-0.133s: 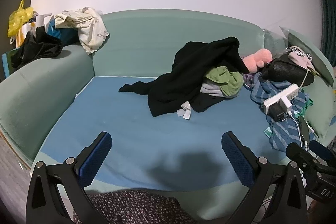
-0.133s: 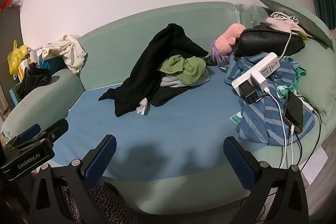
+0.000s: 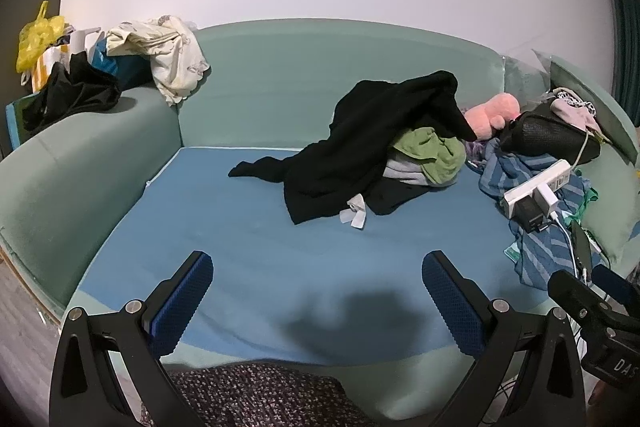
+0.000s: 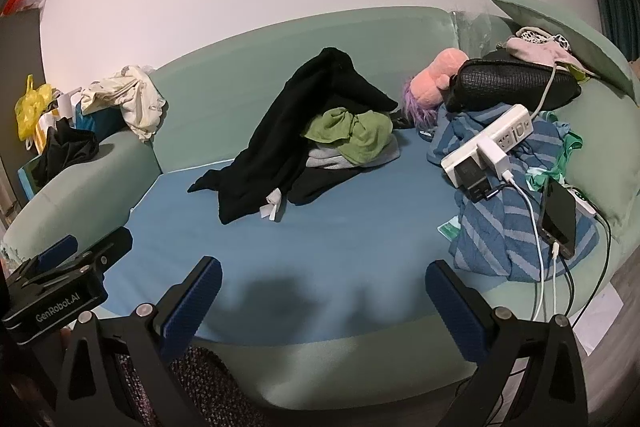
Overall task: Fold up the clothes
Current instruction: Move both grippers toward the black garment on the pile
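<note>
A pile of clothes lies at the back of the blue sofa seat [image 3: 248, 251]: a black garment [image 3: 360, 139] draped over a green one [image 3: 432, 155] and a grey one [image 3: 404, 173], with a white tag [image 3: 354, 213] at its front. In the right wrist view the same black garment [image 4: 288, 139] and green garment [image 4: 352, 133] sit mid-seat. My left gripper [image 3: 318, 291] hovers open over the seat's front edge, nothing between its blue pads. My right gripper [image 4: 322, 301] is open too, well short of the pile.
A striped blue cloth [image 4: 516, 227] at the right carries a white power strip [image 4: 488, 147], cables and a phone [image 4: 558, 215]. A black bag [image 4: 516, 85] and pink plush [image 4: 436, 77] sit behind. More clothes [image 3: 160, 55] heap on the left armrest. A dark speckled fabric [image 3: 256, 399] lies under the grippers.
</note>
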